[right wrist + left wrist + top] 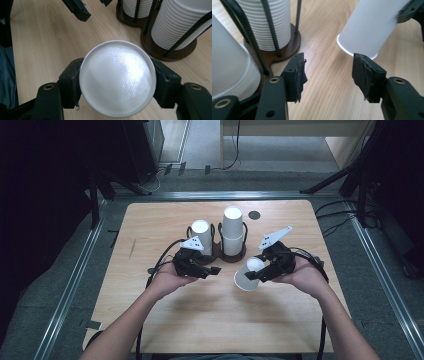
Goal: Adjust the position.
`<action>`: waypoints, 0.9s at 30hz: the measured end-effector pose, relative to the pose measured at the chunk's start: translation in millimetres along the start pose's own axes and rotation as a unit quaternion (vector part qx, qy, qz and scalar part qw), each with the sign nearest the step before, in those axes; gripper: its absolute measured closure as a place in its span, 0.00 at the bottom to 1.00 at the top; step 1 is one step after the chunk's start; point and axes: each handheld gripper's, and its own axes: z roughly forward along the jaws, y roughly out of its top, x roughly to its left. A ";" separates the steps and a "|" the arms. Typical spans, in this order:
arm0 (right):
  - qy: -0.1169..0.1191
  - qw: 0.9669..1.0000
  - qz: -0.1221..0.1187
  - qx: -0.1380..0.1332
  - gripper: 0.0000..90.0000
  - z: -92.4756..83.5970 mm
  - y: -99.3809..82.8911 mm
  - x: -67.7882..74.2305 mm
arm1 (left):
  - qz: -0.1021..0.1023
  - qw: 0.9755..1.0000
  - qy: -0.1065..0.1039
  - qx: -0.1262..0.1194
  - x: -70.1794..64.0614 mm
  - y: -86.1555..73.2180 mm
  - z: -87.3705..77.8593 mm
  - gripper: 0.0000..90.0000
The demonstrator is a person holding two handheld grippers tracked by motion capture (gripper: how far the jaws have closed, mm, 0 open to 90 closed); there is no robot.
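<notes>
Two stacks of white paper cups stand side by side in a dark wire twin holder behind centre on the light wooden bench. Just right of and before it, a single white paper cup lies tilted between the right claw jaws; the left claw is left of it.

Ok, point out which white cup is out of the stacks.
The single cup clamped near its base in the right tongs, tilted with its mouth toward the table. The other cups sit nested in two stacks in the holder.
</notes>
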 end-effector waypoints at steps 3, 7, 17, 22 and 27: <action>0.002 1.000 -0.003 -0.005 0.38 5.3 -4.0 -0.6 | 0.003 1.000 -0.002 0.010 1.1 -2.9 0.4 0.36; 0.006 1.000 -0.002 -0.013 0.38 11.8 -9.9 -2.1 | 0.000 0.999 -0.023 0.024 3.7 -7.9 3.1 0.30; 0.008 0.999 0.002 -0.035 0.38 18.2 -17.5 -5.2 | 0.013 0.998 -0.061 0.029 -3.1 -8.0 8.2 0.14; 0.022 0.998 0.000 -0.061 0.38 19.4 -13.6 -3.7 | 0.015 0.997 -0.068 0.027 -2.7 -7.4 8.4 0.13; 0.035 0.997 0.005 -0.068 0.38 25.4 -9.8 -4.6 | 0.013 0.997 -0.070 0.030 -0.9 -7.9 9.7 0.12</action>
